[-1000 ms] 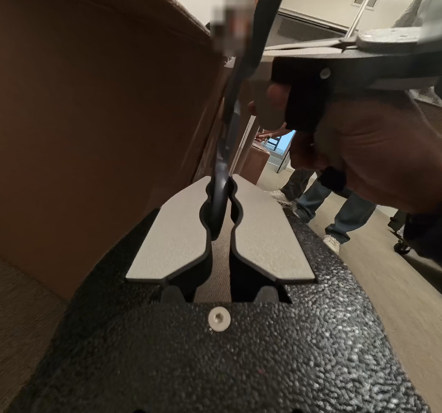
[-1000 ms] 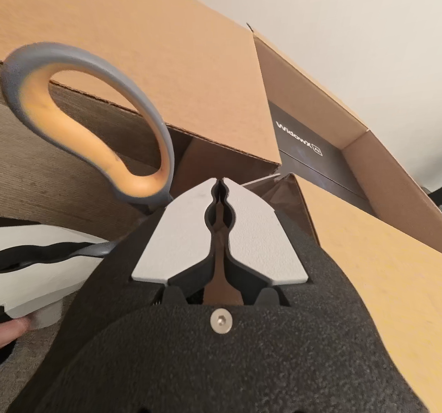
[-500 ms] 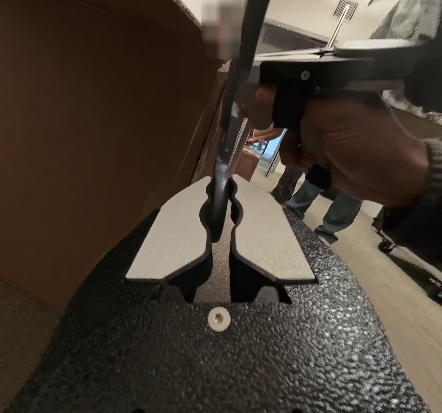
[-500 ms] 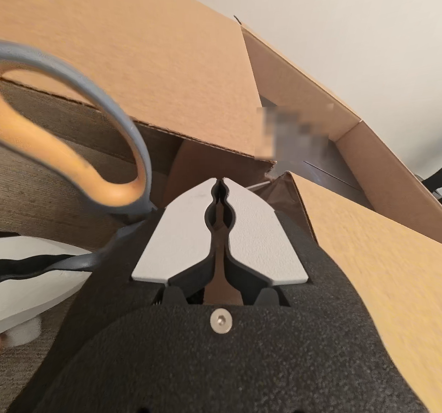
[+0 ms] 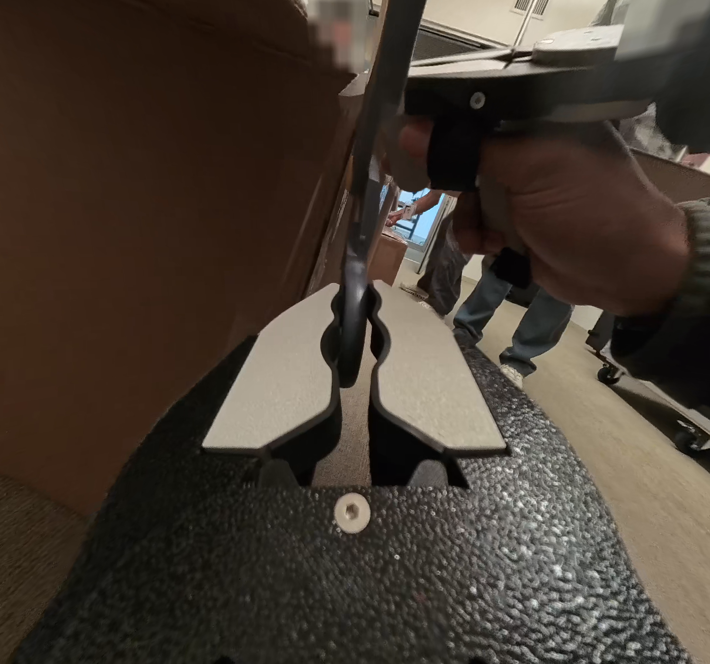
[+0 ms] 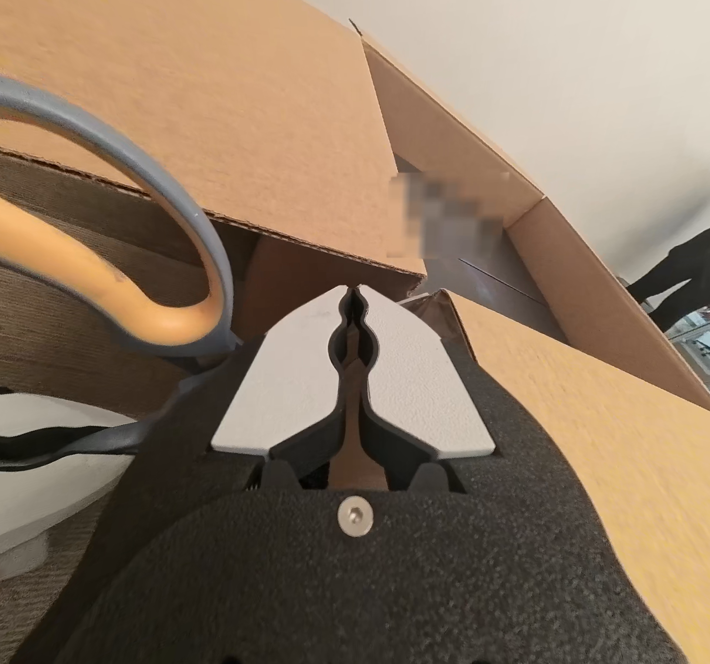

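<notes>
My left gripper (image 5: 354, 292) is shut on the dark handle of a pair of scissors (image 5: 351, 330); a dark part of them runs up past a large cardboard box (image 5: 153, 184). In the right wrist view the scissors' grey and orange handle loop (image 6: 126, 299) rises at the left, above the left gripper's white fingers (image 6: 46, 418). My right gripper (image 6: 351, 292) is shut with its tips touching, empty as far as I can see, over the box between the left flap (image 6: 192, 88) and the right flap (image 6: 576, 395). A hand (image 5: 576, 222) holds the right gripper's black body (image 5: 518, 88).
A dark flat item (image 6: 499, 292) lies inside the open box. On the carpet (image 5: 576, 492) beyond stand people's legs (image 5: 499, 319), a small cardboard box (image 5: 388, 257) and a wheeled cart (image 5: 653, 395). A pale wall (image 6: 538, 50) is behind the box.
The orange and grey scissor loop has slid left and down in the right wrist view, and the box flaps have come closer. Both grippers have stayed shut.
</notes>
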{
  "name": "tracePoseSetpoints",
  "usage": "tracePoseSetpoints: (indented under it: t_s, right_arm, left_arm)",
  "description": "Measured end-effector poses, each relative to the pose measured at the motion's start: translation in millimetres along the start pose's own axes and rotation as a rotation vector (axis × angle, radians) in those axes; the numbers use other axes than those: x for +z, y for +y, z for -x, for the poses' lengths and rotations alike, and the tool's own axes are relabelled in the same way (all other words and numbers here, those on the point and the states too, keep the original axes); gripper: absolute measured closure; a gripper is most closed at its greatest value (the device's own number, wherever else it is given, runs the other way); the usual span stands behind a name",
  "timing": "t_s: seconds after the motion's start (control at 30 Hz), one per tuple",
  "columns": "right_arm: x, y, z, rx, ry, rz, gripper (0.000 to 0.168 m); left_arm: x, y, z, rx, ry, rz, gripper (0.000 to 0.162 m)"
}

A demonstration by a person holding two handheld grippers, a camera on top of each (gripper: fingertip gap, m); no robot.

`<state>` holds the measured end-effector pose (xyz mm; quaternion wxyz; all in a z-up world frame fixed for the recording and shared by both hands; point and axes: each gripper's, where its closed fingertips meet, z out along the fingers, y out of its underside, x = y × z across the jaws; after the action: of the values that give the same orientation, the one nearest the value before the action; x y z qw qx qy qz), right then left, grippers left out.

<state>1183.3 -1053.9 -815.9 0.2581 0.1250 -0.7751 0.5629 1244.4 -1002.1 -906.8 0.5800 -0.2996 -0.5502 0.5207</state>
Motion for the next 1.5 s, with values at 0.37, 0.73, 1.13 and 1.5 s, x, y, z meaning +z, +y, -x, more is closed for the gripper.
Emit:
tracePoseSetpoints:
  t_s: [0.37,0.73,1.13,1.5]
  right_arm:
    - [0,3,1,-0.02,-0.017,-0.053,0.168]
    - [2,8,6,-0.043,-0.019,-0.078,0.168]
    - [2,11,9,-0.064,-0.031,-0.076,0.167]
    - [2,13,12,-0.098,-0.012,-0.08,0.168]
  left_arm:
    - [0,10,4,0.112,-0.081,0.031,0.153]
    - [0,19,4,0.073,-0.06,0.049,0.153]
    - [-4,19,-1,0.029,-0.06,0.07,0.153]
    - [-11,19,-8,-0.047,-0.042,0.093,0.153]
